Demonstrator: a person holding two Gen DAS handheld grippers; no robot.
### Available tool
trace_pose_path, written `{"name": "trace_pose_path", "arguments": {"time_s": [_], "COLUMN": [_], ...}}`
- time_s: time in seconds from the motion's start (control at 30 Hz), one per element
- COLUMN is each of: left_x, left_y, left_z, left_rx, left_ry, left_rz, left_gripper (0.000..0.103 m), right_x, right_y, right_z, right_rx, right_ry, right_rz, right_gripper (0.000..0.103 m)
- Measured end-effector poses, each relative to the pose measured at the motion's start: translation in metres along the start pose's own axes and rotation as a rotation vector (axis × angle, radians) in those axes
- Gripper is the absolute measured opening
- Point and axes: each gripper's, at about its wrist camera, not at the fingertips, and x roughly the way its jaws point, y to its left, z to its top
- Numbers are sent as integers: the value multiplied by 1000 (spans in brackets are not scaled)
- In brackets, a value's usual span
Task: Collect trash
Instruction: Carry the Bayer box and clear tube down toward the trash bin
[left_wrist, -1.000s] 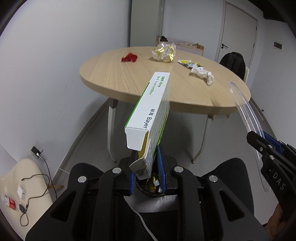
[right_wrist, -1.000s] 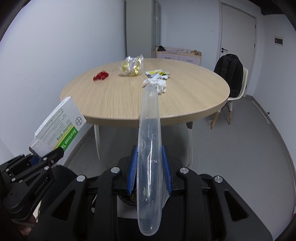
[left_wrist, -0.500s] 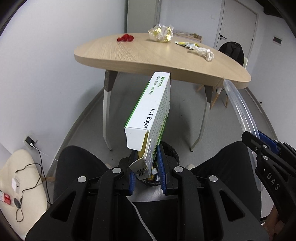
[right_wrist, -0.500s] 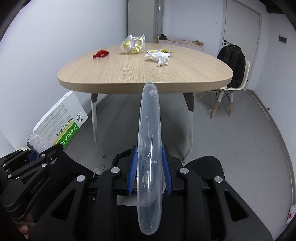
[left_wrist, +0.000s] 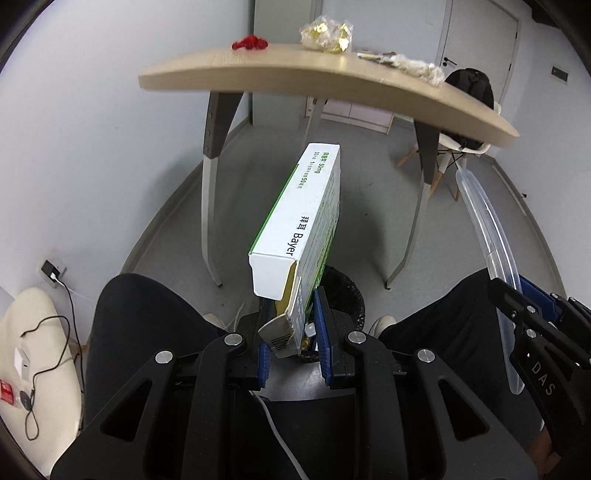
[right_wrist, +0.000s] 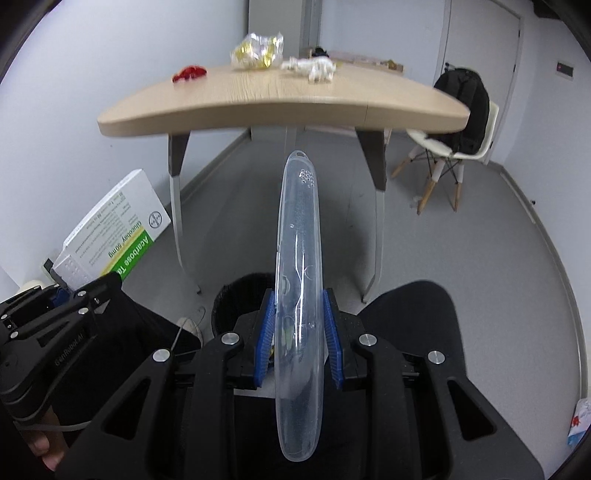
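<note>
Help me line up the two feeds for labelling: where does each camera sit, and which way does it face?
Left wrist: on the left gripper, looking down along its fingers past the held medicine box to the bin; the person's knees and the right gripper show.
Right wrist: on the right gripper, looking down past the held clear plastic case; the knees and left gripper show.
Shared: bin, table, chair.
</note>
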Motion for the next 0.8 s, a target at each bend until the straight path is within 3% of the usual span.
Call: {"name": "trace_pose_path", "arguments": {"time_s": [0.8], "left_x": [152], "left_y": [2], "left_z": [18], "left_rx": [-41], "left_ry": [175], "left_rz": [-6], "left_gripper": [21], "right_x": [147], "right_y": [-2], "right_z": [17], "right_rx": [5], "right_ry": [170], "right_rz": [45], "right_gripper": [25]}}
